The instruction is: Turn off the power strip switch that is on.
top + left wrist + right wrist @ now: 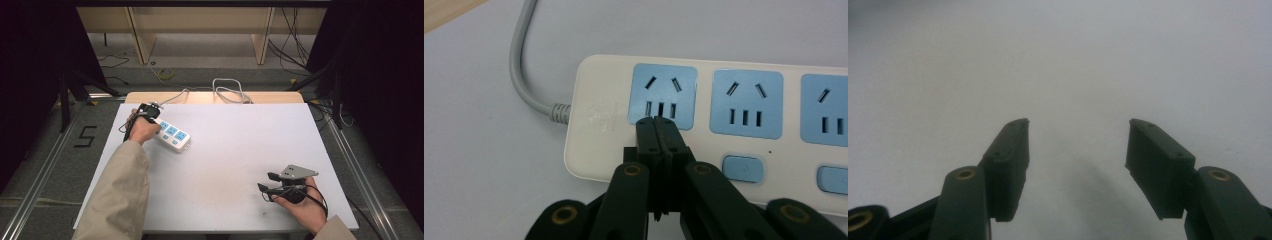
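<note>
A white power strip (172,136) with blue sockets lies on the white table (235,150), left of centre. Its grey cable (220,92) runs off the far edge. My left gripper (159,123) is shut with nothing between its jaws. In the left gripper view its tips (655,120) rest at the lower edge of the first blue socket (663,95) of the power strip (599,120). My right gripper (265,181) rests low over the table's near right part, pointing left. Its jaws stand open around bare table surface, as the right gripper view (1077,142) shows.
Blue switch buttons (742,168) sit below the sockets. A grey cable (524,75) leaves the strip's left end. Wooden furniture legs (140,40) and loose cables (295,45) are on the floor beyond the table. Dark curtains flank both sides.
</note>
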Demonstrator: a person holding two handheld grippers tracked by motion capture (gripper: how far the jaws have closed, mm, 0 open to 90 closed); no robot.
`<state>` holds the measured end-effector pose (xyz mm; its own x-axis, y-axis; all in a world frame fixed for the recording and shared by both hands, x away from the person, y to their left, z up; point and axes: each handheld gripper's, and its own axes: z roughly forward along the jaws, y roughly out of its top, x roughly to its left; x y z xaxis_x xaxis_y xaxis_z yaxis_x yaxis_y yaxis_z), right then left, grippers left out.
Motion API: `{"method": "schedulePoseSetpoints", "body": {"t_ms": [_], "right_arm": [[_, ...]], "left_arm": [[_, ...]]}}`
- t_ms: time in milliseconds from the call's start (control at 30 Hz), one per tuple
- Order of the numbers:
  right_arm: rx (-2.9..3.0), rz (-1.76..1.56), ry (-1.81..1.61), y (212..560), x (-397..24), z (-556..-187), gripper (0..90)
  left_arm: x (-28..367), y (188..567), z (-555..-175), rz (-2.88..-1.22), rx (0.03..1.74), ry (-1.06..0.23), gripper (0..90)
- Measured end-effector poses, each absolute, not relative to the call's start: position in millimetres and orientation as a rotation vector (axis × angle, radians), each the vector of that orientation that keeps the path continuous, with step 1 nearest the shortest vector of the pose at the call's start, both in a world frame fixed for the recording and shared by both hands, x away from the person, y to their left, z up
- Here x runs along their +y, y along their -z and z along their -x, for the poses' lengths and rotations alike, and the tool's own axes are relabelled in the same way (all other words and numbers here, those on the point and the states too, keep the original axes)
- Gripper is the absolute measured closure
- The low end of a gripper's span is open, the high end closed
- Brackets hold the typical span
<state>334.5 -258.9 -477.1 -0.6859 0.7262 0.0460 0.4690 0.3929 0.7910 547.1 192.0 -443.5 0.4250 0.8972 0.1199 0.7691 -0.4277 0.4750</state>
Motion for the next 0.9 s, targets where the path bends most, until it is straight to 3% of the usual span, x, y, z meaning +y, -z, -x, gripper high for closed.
{"method": "schedulePoseSetpoints", "body": {"t_ms": [900], "right_arm": [[2.343, -1.035, -1.184, 476.7, -258.8, -334.9, 43.2]], "left_arm": [[198.5, 428.0, -532.6, -2.246, 1.381, -0.546, 89.5]]}}
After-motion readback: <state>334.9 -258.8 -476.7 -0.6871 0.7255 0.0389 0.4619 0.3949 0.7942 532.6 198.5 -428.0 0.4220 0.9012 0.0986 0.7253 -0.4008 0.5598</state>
